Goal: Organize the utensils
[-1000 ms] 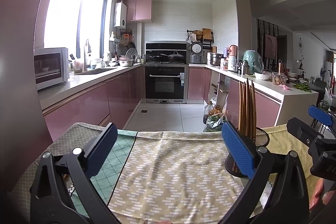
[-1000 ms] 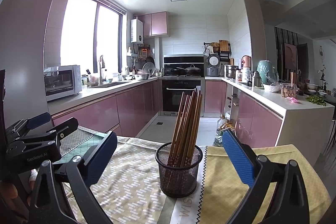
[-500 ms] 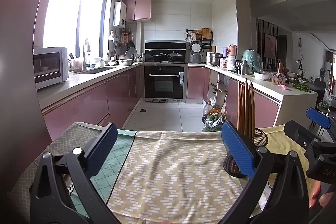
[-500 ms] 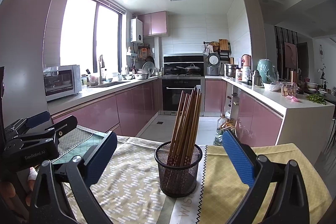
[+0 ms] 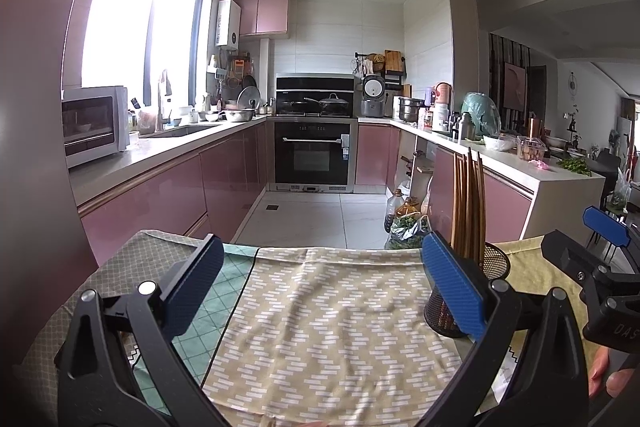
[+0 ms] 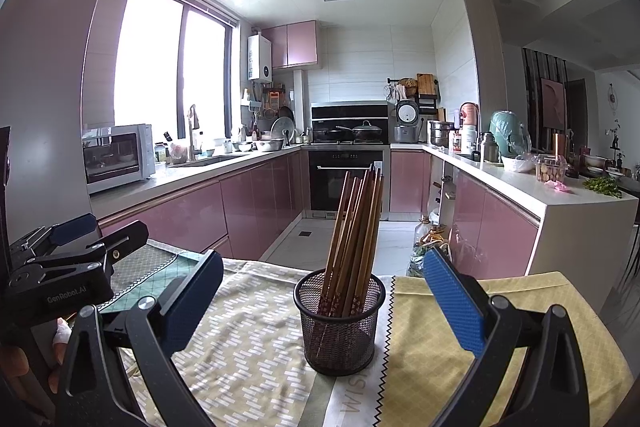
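A black mesh cup [image 6: 339,323] stands upright on the cloth-covered table and holds several brown chopsticks [image 6: 356,239] leaning slightly right. My right gripper [image 6: 320,297] is open just in front of the cup, its blue pads either side and nothing between them. In the left wrist view the mesh cup [image 5: 496,263] and chopsticks [image 5: 468,207] show behind the right pad. My left gripper [image 5: 322,287] is open over the beige patterned cloth [image 5: 332,327], empty. My right gripper [image 5: 600,251] appears at that view's right edge, and my left gripper [image 6: 76,251] at the right wrist view's left edge.
Overlapping cloths cover the table: a teal checked one [image 5: 224,291] at left and a yellow one [image 6: 480,307] at right. Beyond the table edge lie pink kitchen cabinets [image 6: 256,207], an oven [image 5: 314,157] and a white counter [image 6: 560,199]. A person's fingers [image 5: 608,375] hold the right tool.
Both views have crept slightly; the cup sits marginally lower and closer in the right wrist view. Both grippers stay open and empty.
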